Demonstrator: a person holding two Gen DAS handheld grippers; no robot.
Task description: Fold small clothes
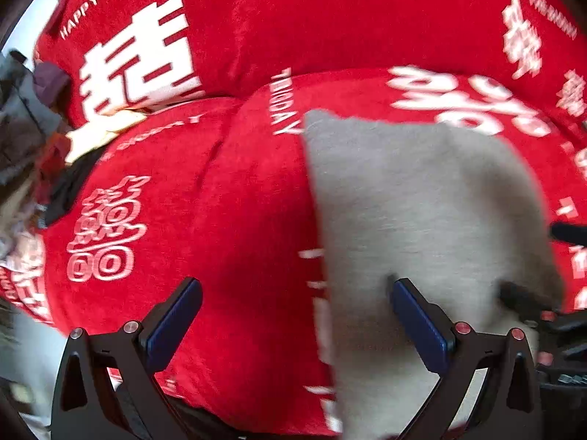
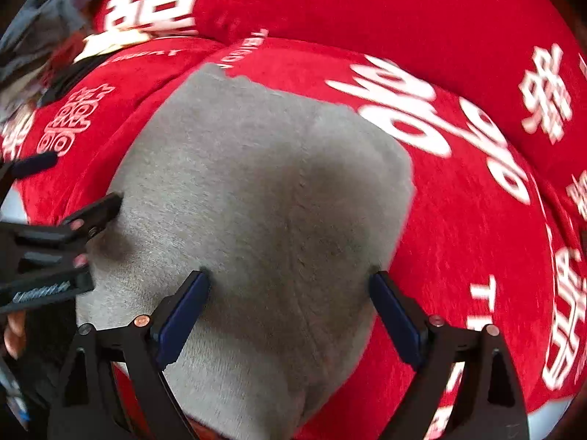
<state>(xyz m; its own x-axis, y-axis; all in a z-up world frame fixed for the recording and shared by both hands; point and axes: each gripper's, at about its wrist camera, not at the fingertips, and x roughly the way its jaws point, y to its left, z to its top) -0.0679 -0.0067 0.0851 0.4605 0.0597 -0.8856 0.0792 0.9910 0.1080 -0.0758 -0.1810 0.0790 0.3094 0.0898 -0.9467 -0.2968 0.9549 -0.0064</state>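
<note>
Red printed sofa cover (image 1: 234, 190) underneath

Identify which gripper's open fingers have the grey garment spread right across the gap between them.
The right gripper: grey garment fills its whole gap. The left gripper straddles the garment's edge, mostly over the red cover.

bright daylight, motion blur (strongest at edges), fisheye bending, dark corners

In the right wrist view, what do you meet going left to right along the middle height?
The other claw at the left edge → grey garment in the centre → red printed cover with white lettering on the right.
</note>
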